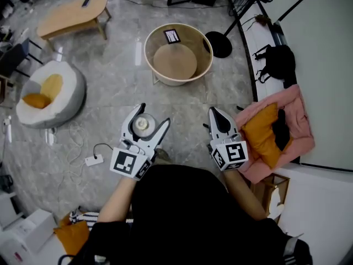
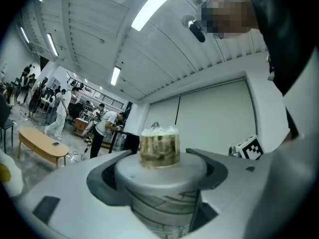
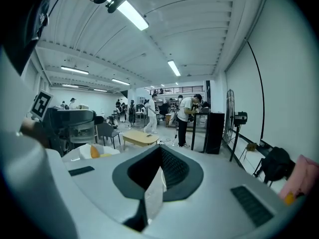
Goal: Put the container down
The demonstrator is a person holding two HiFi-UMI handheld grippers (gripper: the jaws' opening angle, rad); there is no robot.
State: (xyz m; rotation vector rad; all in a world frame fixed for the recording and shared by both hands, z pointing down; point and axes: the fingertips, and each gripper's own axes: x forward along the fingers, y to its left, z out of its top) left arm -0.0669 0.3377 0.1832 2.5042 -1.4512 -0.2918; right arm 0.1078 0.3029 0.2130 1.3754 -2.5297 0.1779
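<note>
Now, my left gripper [image 1: 153, 116] is clamped around the container [image 2: 160, 176], jaws on its round white body just below the gold cap [image 2: 159, 146]. It hangs over the near floor [image 1: 182, 101], left of my right gripper [image 3: 158, 156], whose jaws are pressed together on nothing. I'd judge it stiff, smooth-sided, probably light and slippery, so the grip belongs on the body, not the cap.
</note>
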